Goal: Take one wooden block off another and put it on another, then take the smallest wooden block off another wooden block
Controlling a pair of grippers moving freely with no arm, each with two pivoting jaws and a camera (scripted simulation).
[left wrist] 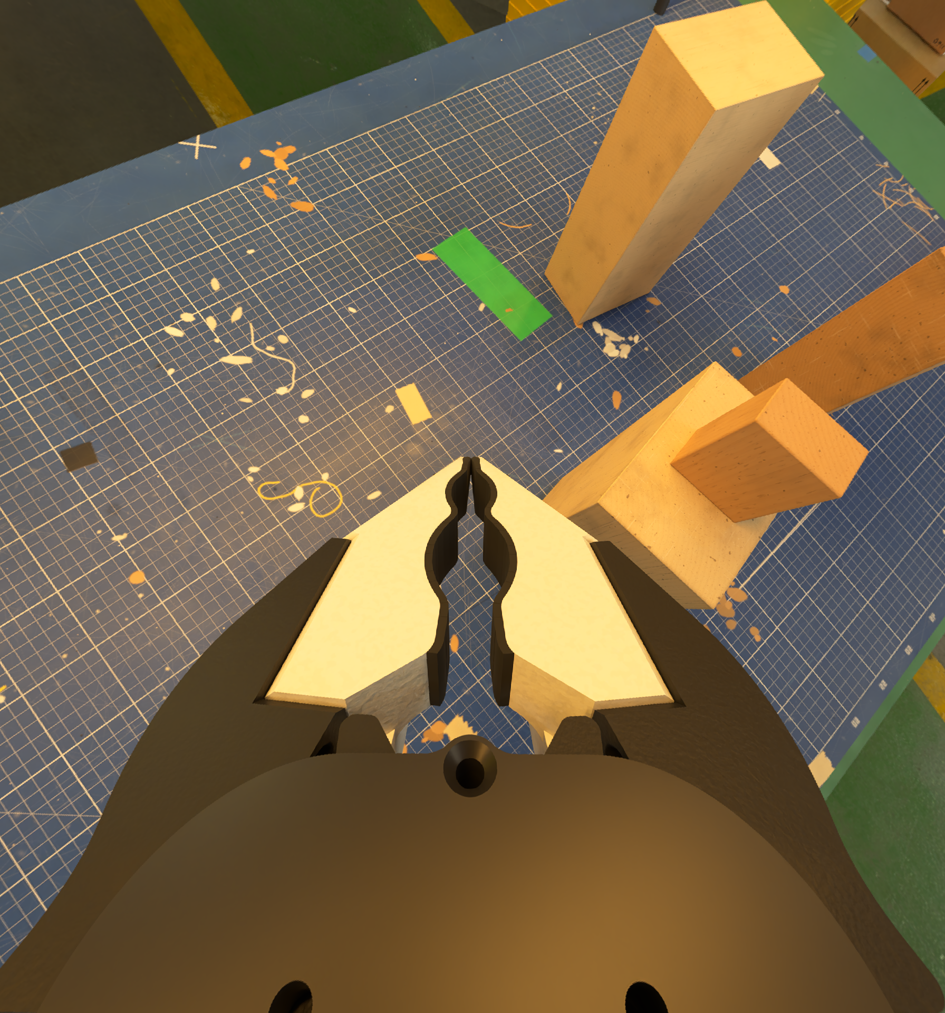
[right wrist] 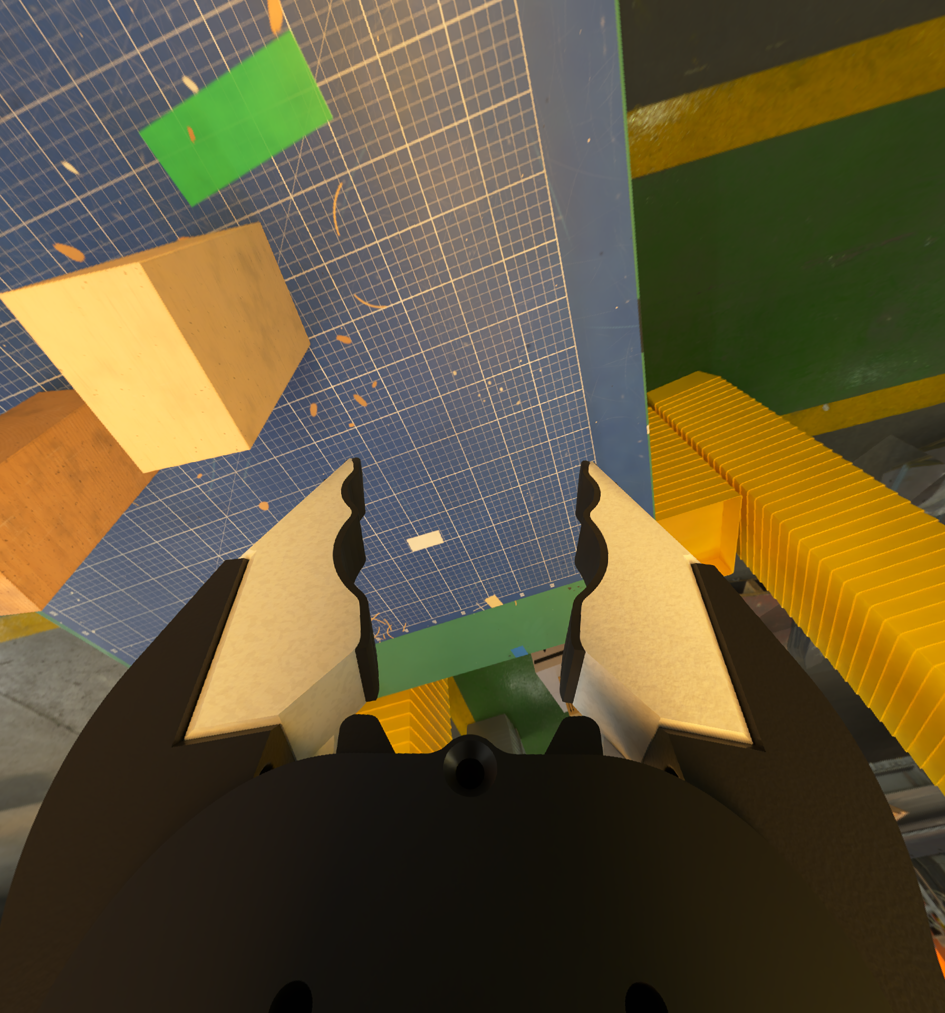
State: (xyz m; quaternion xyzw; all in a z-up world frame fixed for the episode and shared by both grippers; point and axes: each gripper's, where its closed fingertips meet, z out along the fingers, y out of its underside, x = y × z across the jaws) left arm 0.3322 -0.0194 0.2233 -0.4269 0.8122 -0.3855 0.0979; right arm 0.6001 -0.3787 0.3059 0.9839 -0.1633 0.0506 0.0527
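Fingertips of the left gripper (left wrist: 470, 460) meet with nothing between them, so it is clenched on empty air above the blue gridded cutting mat (left wrist: 196, 548) that covers the bench. Just to the right of those tips, toward the mat's right edge, a pale squat wooden block (left wrist: 640, 526) sits on the mat with the smallest wooden block (left wrist: 771, 455), an orange-brown cube, resting on its top face, set toward one side of it. Behind that pair a darker orange wooden block (left wrist: 876, 340) stands on the mat, its upper part cut off by the frame. Farther on, near the far right corner of the bench, a tall pale wooden block (left wrist: 673, 164) stands upright on its small end, apart from the others. A green tape strip (left wrist: 492, 282) lies flat on the mat just left of the tall block's foot, and orange and cream paint flecks are scattered across the grid. The right gripper (right wrist: 470, 463) is released, its two fingers spread well apart and holding nothing, hovering over bare mat close to the bench's edge. Left of its fingers, the right wrist view shows the top face of the tall pale block with the darker orange block beside it at the frame's left edge, and the green strip beyond them. A yellow ribbed duct (right wrist: 821, 592) runs past the bench's edge on the right.
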